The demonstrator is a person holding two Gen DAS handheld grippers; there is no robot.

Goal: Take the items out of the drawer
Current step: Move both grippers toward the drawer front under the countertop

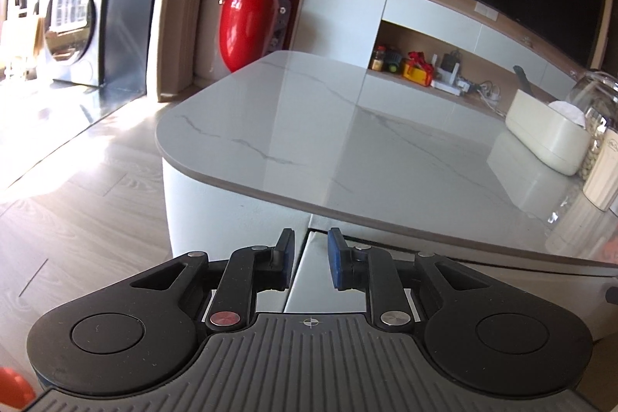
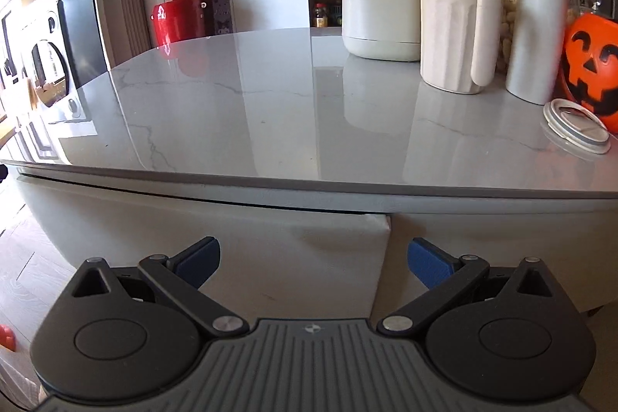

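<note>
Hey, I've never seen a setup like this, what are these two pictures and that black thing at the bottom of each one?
Each picture comes from a camera mounted on a hand-held grasping tool, looking forward along its two blue-padded fingers. A person carries one in each hand.

The left tool has its fingers slightly apart, empty, pointing at a seam in the white drawer front under the marble countertop.

The right tool is wide open, also empty, facing the cabinet front.

On the countertop stand a cream tub, a cream jug, a tall white bottle, a pumpkin bucket and a loose lid. A red bin stands behind.
</note>
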